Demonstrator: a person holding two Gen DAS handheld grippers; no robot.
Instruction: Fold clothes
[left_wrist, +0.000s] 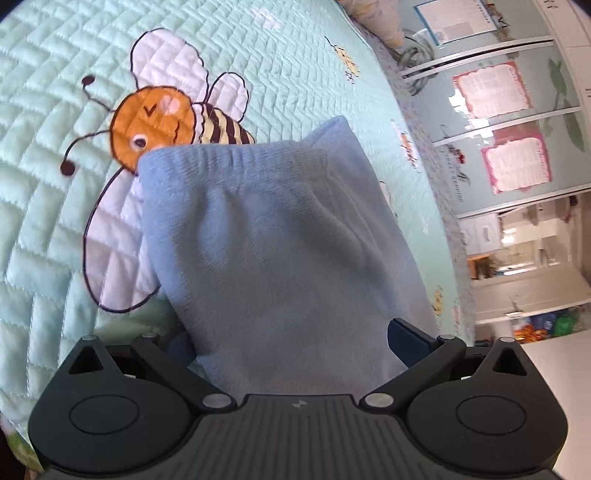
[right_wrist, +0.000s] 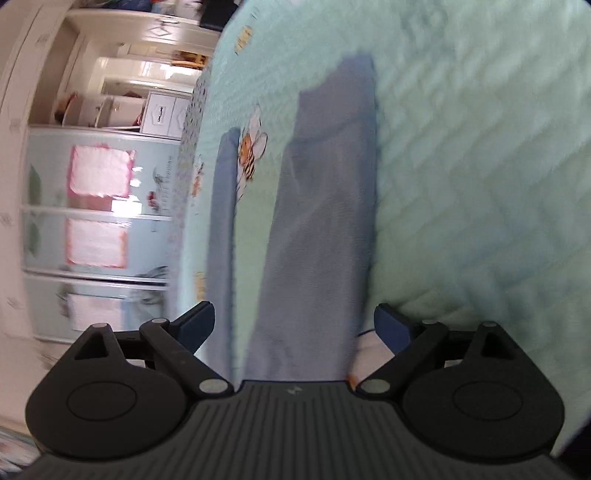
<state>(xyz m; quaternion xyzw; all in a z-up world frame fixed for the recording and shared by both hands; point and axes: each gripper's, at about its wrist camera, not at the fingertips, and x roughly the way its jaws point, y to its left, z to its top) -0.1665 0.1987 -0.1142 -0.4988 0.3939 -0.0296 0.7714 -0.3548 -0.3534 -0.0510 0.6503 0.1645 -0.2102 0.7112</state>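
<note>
A: Left gripper (left_wrist: 295, 334) first. Jaws spread, with blue cloth (left_wrist: 280, 236) filling the gap. Pinching or not?

B: Cannot tell for sure. One dark fingertip (left_wrist: 406, 338) clear at the cloth's right side, the other half buried under the fabric. Looks draped between, not clamped.

A: And the right gripper (right_wrist: 293, 326)?

B: Jaws spread wide, both tips clear, nothing pinched. A strip of the same blue cloth (right_wrist: 325, 206) running out between them, touching neither that can be seen. Blurred view, so probably mid-motion.

A: Beyond that?

B: Cloth lying on the quilted bed (left_wrist: 48, 155), ribbed end farthest from the left gripper, covering part of a stitched bee (left_wrist: 155, 122). A second, narrower blue strip (right_wrist: 221, 229) close to the bed's edge in the right view.

A: Risks?

B: Closing on a single layer, so the fold drags crooked. Snagging the quilt along with the fabric. Pulling the narrow strip off the edge, being so near it. Uneven tugging from two sides, bunching the ribbed end.
</note>
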